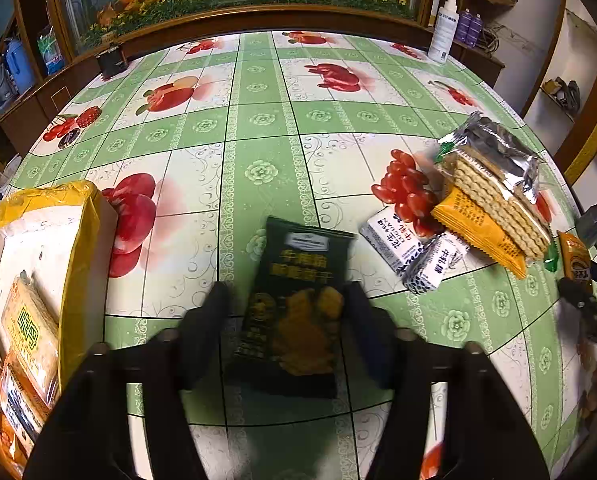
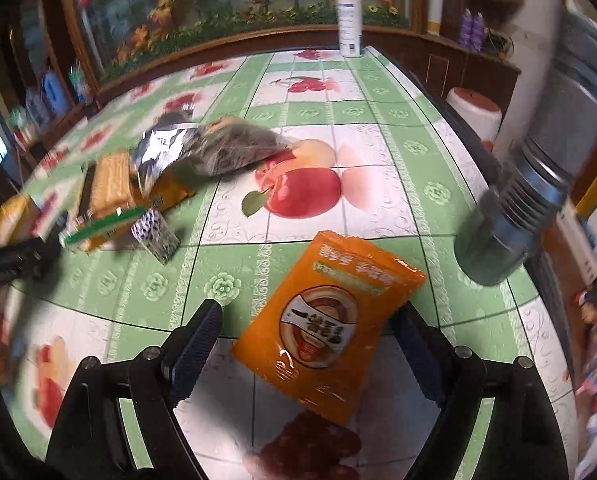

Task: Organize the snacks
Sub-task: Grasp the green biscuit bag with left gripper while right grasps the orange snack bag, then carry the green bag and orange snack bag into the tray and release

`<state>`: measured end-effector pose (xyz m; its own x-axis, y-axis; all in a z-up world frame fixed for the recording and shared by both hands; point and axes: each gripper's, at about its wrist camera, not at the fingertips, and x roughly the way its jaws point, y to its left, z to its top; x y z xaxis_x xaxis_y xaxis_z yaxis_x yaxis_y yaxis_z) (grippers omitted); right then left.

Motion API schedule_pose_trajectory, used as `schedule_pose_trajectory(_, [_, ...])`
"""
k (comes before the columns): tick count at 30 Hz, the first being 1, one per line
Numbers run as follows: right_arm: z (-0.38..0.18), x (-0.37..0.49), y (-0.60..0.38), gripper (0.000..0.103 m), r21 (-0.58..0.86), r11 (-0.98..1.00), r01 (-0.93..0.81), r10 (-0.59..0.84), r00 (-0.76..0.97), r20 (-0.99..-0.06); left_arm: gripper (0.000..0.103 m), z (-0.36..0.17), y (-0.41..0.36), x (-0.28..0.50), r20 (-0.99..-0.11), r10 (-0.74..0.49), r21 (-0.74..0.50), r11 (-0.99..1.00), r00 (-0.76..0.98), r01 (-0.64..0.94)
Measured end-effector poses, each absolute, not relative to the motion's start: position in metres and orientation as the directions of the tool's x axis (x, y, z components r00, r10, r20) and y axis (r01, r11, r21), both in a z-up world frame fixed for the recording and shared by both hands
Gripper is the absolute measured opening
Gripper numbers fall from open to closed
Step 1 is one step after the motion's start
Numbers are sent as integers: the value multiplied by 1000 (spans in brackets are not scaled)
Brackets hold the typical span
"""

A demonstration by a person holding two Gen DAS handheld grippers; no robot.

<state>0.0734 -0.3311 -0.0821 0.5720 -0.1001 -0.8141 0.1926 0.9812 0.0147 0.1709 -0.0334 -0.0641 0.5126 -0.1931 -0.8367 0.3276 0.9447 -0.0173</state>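
Left view, fingers: black fingers (image 1: 214, 308) of the left gripper (image 1: 284, 312) flank the dark packet (image 1: 298, 304), one at each side edge; blur hides whether the pads press yet, so a grip is likely but unproven.
Left view, dark packet: lies flat on the tabletop (image 1: 258, 120) near its front edge, partly between the fingers.
Left view, box: yellow-lined box (image 1: 50, 240) at the left edge, already holding cracker packs (image 1: 30, 324).
Left view, pile: cracker sleeve (image 1: 498, 196), yellow packet (image 1: 474, 228) and two white candies (image 1: 414, 252) heaped toward the right edge.
Left view, risk: a glossy, flat packet caught only by its edges may buckle or slide out when lifted, and fall short of the box.

Right view, gripper: right gripper (image 2: 306, 344) stands wide apart, clamped on nothing.
Right view, orange packet: orange packet (image 2: 330, 320) lies tilted between the fingers near the front right corner, touching neither pad as far as I can see.
Right view, flask: steel flask (image 2: 514, 216) stands at the right edge, near the packet.
Right view, risk: closing on a skewed packet could catch one corner and spin it; a wide swing could knock the flask off the edge.
Right view, left tool: seen at the left (image 2: 14, 260), close to the pile, so both hands could collide.
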Motion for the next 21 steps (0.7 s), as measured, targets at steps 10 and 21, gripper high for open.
schedule_pose_trajectory(10, [-70, 57, -319, 20, -18, 989, 149, -110, 640, -761, 42, -60, -24, 156, -828, -254, -95, 942, 500, 320])
schedule_pose_trajectory(21, [-61, 30, -321, 13, 161, 983, 93, 56, 676, -735, 42, -42, -5, 117, -804, -285, -151, 947, 522, 285])
